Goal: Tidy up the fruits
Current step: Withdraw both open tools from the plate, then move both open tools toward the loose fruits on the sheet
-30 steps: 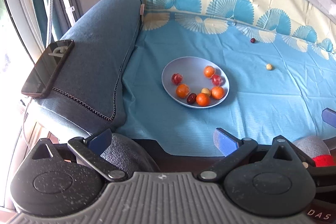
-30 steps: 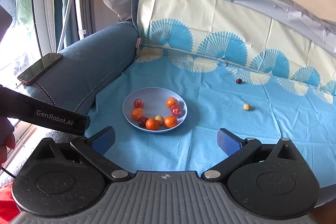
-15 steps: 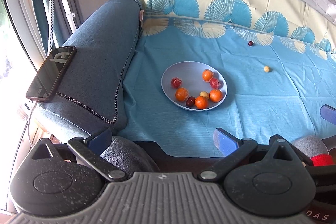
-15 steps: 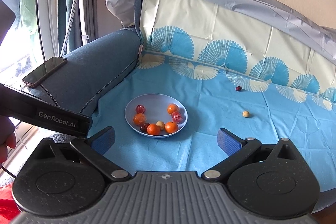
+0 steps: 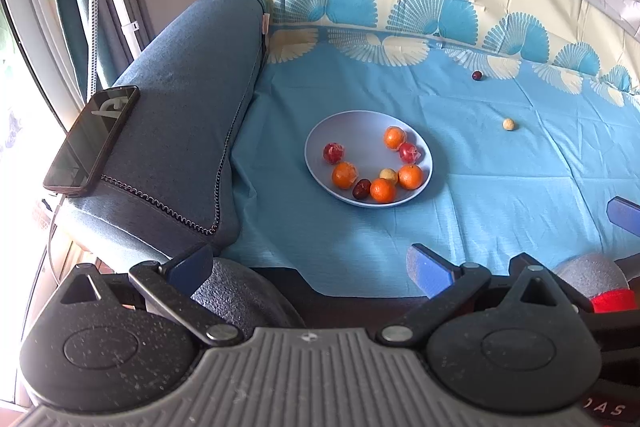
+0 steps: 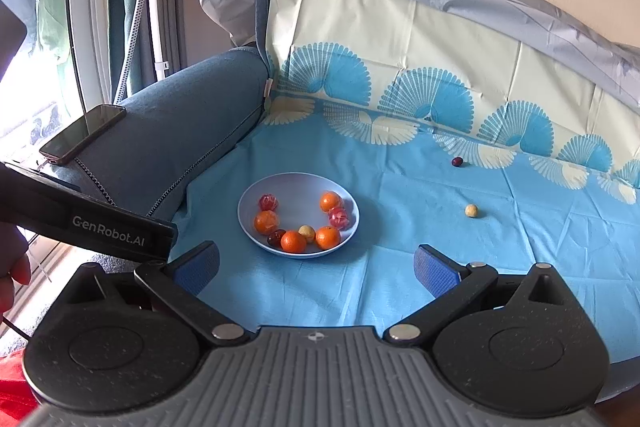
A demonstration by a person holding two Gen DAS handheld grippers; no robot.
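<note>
A pale blue plate (image 5: pixel 360 125) (image 6: pixel 296 185) lies on the blue sheet over a sofa seat and holds several oranges, red fruits and one small yellow fruit. A dark red fruit (image 5: pixel 477 75) (image 6: pixel 457 161) lies loose near the backrest. A small yellow fruit (image 5: pixel 508 124) (image 6: pixel 471 210) lies loose to the right of the plate. My left gripper (image 5: pixel 310 263) is open and empty, at the seat's front edge. My right gripper (image 6: pixel 316 267) is open and empty, in front of the plate and apart from it.
A blue armrest (image 5: pixel 180 115) (image 6: pixel 168 131) rises left of the plate, with a black phone (image 5: pixel 92 141) (image 6: pixel 82 134) on top. The left gripper's body (image 6: pixel 92 223) shows at the left of the right wrist view. The patterned backrest (image 6: pixel 400 67) closes the far side.
Both grippers have pulled back and up from the seat, so the plate looks smaller and farther. The fruits have not moved. Both grippers stay open.
</note>
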